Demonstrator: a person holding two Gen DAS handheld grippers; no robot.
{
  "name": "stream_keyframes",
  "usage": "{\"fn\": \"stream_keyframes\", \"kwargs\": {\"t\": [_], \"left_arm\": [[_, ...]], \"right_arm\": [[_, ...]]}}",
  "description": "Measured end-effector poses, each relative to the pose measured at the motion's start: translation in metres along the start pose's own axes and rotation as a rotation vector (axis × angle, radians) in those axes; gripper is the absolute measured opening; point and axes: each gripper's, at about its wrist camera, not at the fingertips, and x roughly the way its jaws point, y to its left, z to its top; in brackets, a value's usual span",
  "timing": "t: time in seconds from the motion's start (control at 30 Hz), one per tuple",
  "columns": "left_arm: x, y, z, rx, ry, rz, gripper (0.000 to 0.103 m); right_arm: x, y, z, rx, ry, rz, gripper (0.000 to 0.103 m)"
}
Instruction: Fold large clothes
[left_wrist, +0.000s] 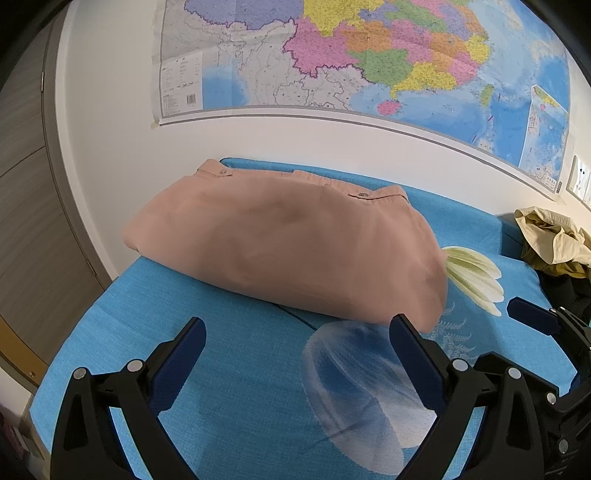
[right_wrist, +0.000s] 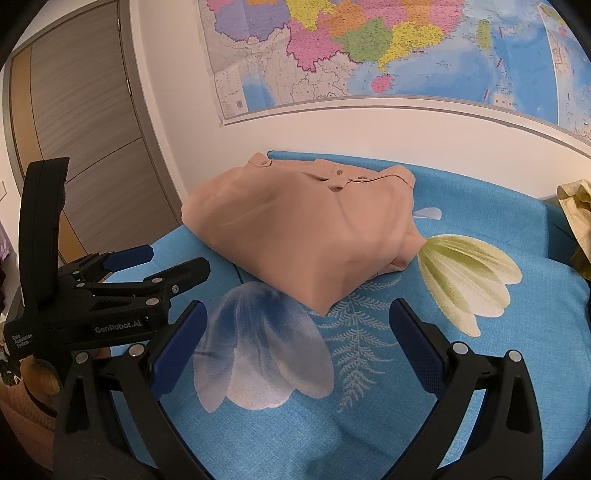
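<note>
The pink garment is lying folded into a compact bundle on the blue flowered bedsheet, near the far edge under the wall map, with its buttoned waistband turned toward the wall. Both tools are hovering just short of it: the left tool is standing with its jaws spread wide and nothing between them, and the right tool is likewise gaping and empty. The fold appears nearly finished, so the step in hand is probably a last tidy or a final half-fold. To do it well, each tool should be coming in low along the sheet and pinching all layers at a near corner, not just the top one; the corner pointing toward the right tool is looking loose, with an inner layer poking out at its right side, so it is asking for squaring first. Both ends should be lifting together to avoid skewing the stack. A crumpled beige garment is waiting at the right, well apart
</note>
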Motion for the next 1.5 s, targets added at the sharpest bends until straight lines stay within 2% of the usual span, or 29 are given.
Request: {"fn": "stream_keyframes", "kwargs": {"t": [1.5], "left_arm": [[0.0036,0.0000,-0.0020,-0.005,0.016,-0.002,0.096]], "right_arm": [[0.0007,0.0020,-0.0025,0.013,0.005,0.009,0.097]]}}
